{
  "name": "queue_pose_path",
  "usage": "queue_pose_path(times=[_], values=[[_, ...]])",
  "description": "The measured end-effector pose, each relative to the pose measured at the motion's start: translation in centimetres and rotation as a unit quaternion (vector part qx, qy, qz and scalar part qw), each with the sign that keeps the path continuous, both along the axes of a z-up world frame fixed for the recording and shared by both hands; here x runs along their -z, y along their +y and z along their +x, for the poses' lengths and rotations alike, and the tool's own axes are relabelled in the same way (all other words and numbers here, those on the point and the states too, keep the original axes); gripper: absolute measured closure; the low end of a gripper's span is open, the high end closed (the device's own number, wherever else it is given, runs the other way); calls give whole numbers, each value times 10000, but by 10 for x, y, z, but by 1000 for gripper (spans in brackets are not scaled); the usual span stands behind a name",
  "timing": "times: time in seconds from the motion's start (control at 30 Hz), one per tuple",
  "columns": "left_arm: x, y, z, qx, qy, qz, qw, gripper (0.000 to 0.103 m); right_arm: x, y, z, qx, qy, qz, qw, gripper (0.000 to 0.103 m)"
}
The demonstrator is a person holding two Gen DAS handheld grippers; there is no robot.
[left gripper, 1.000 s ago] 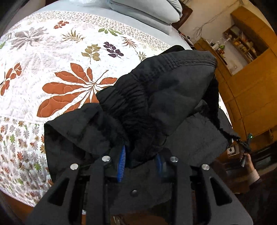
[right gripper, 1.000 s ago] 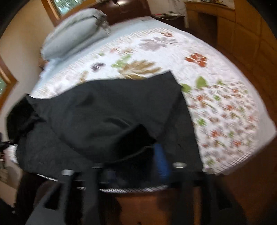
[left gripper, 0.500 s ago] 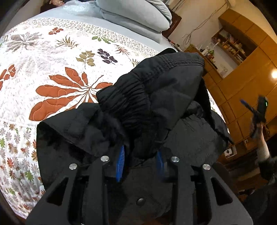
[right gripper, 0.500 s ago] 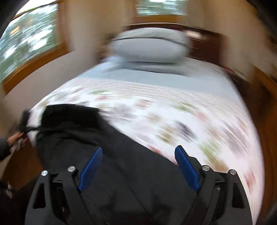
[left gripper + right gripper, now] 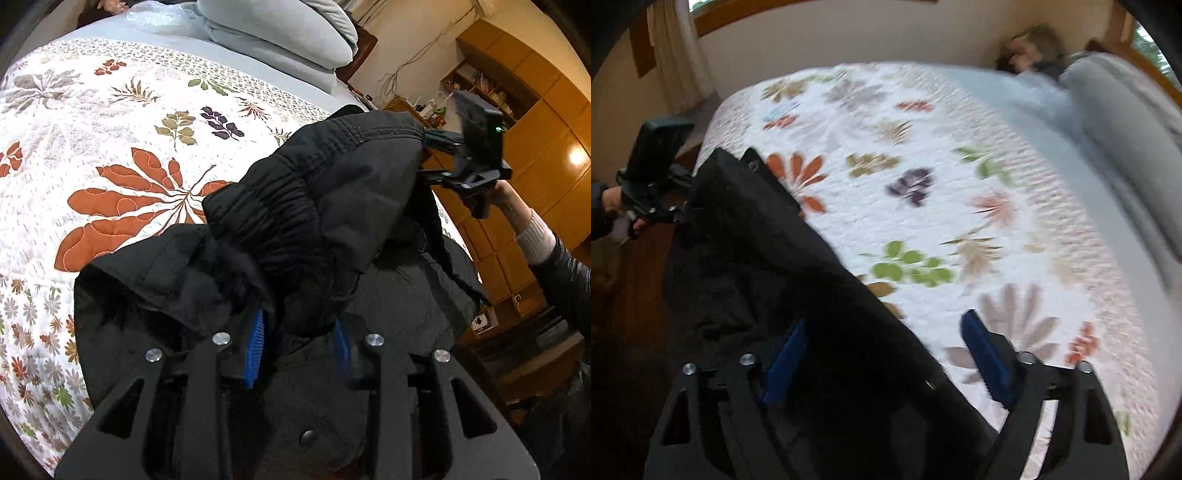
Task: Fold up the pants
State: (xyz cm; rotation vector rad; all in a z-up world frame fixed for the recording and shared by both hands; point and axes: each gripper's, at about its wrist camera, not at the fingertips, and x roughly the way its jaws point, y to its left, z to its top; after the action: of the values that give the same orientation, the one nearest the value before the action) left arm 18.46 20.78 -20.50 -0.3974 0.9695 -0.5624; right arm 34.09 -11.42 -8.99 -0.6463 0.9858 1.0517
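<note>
Black pants [image 5: 332, 206] lie bunched on the near edge of a floral quilt [image 5: 110, 147]. My left gripper [image 5: 298, 325] is shut on a thick fold by the elastic waistband, lifting it off the bed. In the right wrist view the pants [image 5: 757, 258] run diagonally under my right gripper [image 5: 884, 325]. Its jaws are closing, with the fabric edge below and between the blue pads [image 5: 986, 354] but not pressed by them. From the left wrist view, the right gripper [image 5: 439, 142] hangs beside the raised waistband, held by a hand [image 5: 509, 206]. The left gripper [image 5: 679, 210] shows at the far left.
The quilt [image 5: 923, 147] covers a wide bed that stretches away beyond the pants. Grey pillows [image 5: 277, 37] are stacked at its head, and a blurred brown shape [image 5: 1034, 48] lies beside them. Wooden cabinets and shelves [image 5: 535, 110] line the right wall. Wooden floor [image 5: 635, 288] shows below the bed's edge.
My right gripper let go of the pants fabric, opened wide and swung fast across to the raised waistband, its jaws now narrower. The left gripper kept its grip and barely moved.
</note>
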Motion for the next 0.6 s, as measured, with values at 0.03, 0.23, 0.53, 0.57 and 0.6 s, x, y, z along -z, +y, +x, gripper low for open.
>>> queue_pose_path(times=[0.03, 0.23, 0.53, 0.57, 0.6], values=[[1, 3, -1, 13, 4, -2, 10000, 70, 3, 4, 0, 27, 45, -59, 10000, 62], [-13, -1, -6, -24, 11, 132, 9999, 43, -3, 5, -19, 2, -58, -18, 10000, 92], [-55, 8, -74, -492, 150, 731, 9960, 13, -42, -15, -104, 105, -339, 578, 9977, 93], [-56, 11, -86, -542, 256, 571, 9966, 13, -42, -14, -115, 102, -384, 565, 9976, 93], [-55, 12, -97, -566, 360, 397, 9970, 13, -39, -12, -130, 69, -420, 535, 9977, 93]])
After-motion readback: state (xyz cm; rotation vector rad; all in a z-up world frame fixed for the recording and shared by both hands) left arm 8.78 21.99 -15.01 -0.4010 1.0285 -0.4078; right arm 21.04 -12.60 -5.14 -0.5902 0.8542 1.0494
